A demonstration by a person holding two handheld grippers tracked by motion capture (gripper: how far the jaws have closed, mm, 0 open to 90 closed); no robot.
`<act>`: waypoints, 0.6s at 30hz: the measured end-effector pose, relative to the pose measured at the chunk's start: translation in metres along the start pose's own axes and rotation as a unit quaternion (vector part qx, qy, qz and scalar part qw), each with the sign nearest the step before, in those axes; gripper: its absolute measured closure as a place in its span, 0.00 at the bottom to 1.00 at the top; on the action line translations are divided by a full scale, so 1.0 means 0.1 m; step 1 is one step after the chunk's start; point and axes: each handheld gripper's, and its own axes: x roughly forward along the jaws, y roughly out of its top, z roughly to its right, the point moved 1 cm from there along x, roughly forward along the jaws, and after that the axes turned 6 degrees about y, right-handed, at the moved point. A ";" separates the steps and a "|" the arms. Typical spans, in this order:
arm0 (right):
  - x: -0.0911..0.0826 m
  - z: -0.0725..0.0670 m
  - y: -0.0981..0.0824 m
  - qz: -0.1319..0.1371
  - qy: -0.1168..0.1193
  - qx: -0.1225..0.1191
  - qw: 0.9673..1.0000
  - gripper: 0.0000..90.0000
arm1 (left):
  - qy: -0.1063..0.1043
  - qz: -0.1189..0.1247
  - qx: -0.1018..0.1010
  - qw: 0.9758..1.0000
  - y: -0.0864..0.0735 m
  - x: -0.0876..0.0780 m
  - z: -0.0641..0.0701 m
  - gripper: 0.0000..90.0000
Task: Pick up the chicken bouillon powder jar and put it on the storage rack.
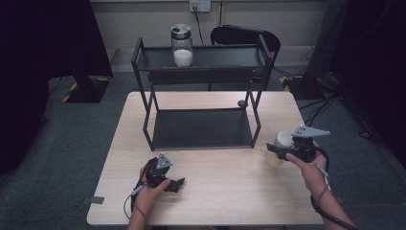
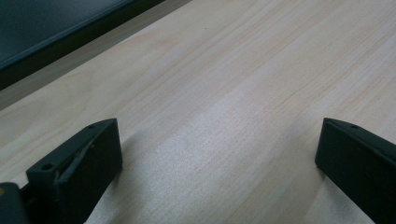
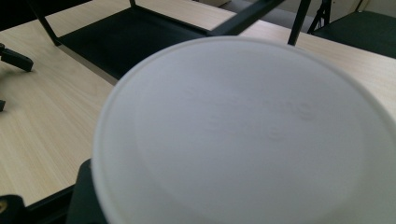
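A small pale container [image 1: 274, 158] with a white lid [image 1: 286, 139] is held just above the right side of the wooden table [image 1: 215, 191]. My right gripper [image 1: 280, 153] is shut on its sides. In the right gripper view the round white lid [image 3: 247, 135] is close and blurred, with one black finger [image 3: 83, 196] showing at its lower left. My left gripper [image 1: 177, 184] rests low near the table's front left. Its jaws stand wide apart over bare wood in the left gripper view, where the left gripper [image 2: 219, 158] holds nothing.
A black two-tier rack [image 1: 143, 103] stands at the middle back of the table. A glass jar [image 1: 182, 45] of white powder sits on its top shelf. A black chair [image 1: 244, 34] is behind it. A small dark round object [image 1: 242, 103] lies by the rack's right leg.
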 end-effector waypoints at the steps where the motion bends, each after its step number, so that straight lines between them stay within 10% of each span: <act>1: 0.00 0.01 0.03 0.001 0.004 0.001 1.000 0.40 | 0.000 0.000 0.000 1.000 0.00 0.00 0.00 0.00; 18: 0.19 -0.02 0.54 -0.016 0.047 -0.020 0.999 0.40 | 0.000 0.000 0.000 1.000 0.00 0.00 0.00 0.00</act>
